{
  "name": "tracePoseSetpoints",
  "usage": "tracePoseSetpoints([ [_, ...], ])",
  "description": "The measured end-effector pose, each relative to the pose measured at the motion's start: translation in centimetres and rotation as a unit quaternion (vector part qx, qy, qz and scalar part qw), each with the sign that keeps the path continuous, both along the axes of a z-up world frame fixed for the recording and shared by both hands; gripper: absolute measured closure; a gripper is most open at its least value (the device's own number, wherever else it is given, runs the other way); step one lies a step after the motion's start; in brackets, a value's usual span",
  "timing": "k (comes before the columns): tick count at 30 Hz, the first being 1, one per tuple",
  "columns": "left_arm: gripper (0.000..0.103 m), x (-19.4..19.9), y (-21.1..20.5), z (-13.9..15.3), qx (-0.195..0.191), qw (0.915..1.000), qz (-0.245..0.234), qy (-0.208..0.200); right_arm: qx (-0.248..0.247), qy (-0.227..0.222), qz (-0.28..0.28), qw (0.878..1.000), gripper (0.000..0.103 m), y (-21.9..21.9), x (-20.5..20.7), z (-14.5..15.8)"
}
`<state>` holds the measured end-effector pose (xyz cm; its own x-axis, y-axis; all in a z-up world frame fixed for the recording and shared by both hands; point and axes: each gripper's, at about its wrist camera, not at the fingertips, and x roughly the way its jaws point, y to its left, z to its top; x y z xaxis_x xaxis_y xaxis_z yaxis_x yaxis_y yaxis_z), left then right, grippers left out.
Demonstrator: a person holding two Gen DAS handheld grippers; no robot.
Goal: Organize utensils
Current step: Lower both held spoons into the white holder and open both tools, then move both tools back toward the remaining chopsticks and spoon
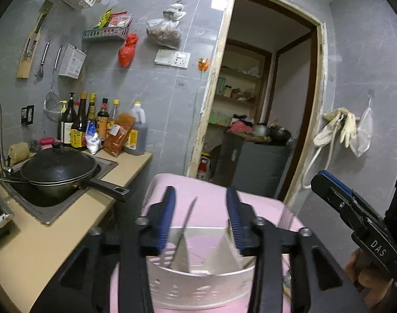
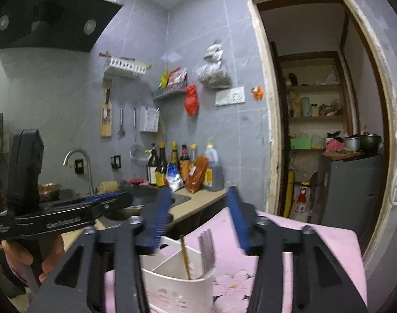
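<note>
Left gripper [image 1: 201, 219] jaws spread wide and empty above white perforated plastic utensil caddy [image 1: 198, 287], right gripper [image 2: 198, 219] jaws likewise parted, grey metal knife [image 1: 184, 242], steel fork [image 2: 206, 247] and wooden chopstick [image 2: 185, 258] upright in its compartments, caddy on pink floral-clothed surface [image 2: 328, 247]

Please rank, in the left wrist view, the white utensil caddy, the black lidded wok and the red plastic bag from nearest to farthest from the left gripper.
1. White utensil caddy, directly below the left gripper.
2. Black lidded wok, left, in the sink.
3. Red plastic bag, hanging on the far wall.
</note>
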<state>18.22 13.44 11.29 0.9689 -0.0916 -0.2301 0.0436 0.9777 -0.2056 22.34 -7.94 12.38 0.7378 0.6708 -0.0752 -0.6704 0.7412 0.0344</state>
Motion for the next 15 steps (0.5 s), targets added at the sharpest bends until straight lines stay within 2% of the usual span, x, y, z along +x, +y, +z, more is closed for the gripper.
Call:
tracePoseSetpoints([
  [3, 0.063, -0.6, -1.1, 0.4, 0.005, 0.9999, -0.006, -0.007, 0.007, -0.003, -0.013, 1.000, 0.052, -1.6, -0.4, 0.4],
  [4, 0.058, -0.8, -1.5, 0.5, 0.007, 0.9999, -0.008, -0.011, 0.010, -0.004, -0.018, 1.000, 0.051, -2.3, -0.6, 0.5],
  [6, 0.047, -1.5, -2.5, 0.7, 0.009, 0.9997, -0.012, -0.020, 0.014, -0.006, -0.028, 0.999, 0.038, -3.6, -1.0, 0.6],
  [8, 0.035, -2.1, -3.5, 0.7, 0.008, 0.9994, -0.019, -0.028, 0.018, -0.010, -0.038, 0.999, 0.031, -4.8, -1.6, 0.7],
  [10, 0.032, -2.5, -4.4, 0.7, 0.008, 0.9992, -0.028, -0.029, 0.017, -0.012, -0.049, 0.999, 0.027, -6.2, -2.1, 0.7],
  [12, 0.027, -2.6, -5.3, 0.5, 0.010, 0.9989, -0.037, -0.027, 0.016, -0.013, -0.059, 0.998, 0.019, -7.3, -2.6, 0.6],
  [14, 0.016, -2.8, -6.2, 0.2, 0.010, 0.9987, -0.044, -0.025, 0.015, -0.013, -0.067, 0.998, 0.013, -8.3, -2.9, 0.4],
  [15, 0.014, -3.0, -6.8, -0.1, 0.009, 0.9985, -0.049, -0.025, 0.016, -0.012, -0.071, 0.997, 0.008, -8.9, -3.1, 0.3],
])
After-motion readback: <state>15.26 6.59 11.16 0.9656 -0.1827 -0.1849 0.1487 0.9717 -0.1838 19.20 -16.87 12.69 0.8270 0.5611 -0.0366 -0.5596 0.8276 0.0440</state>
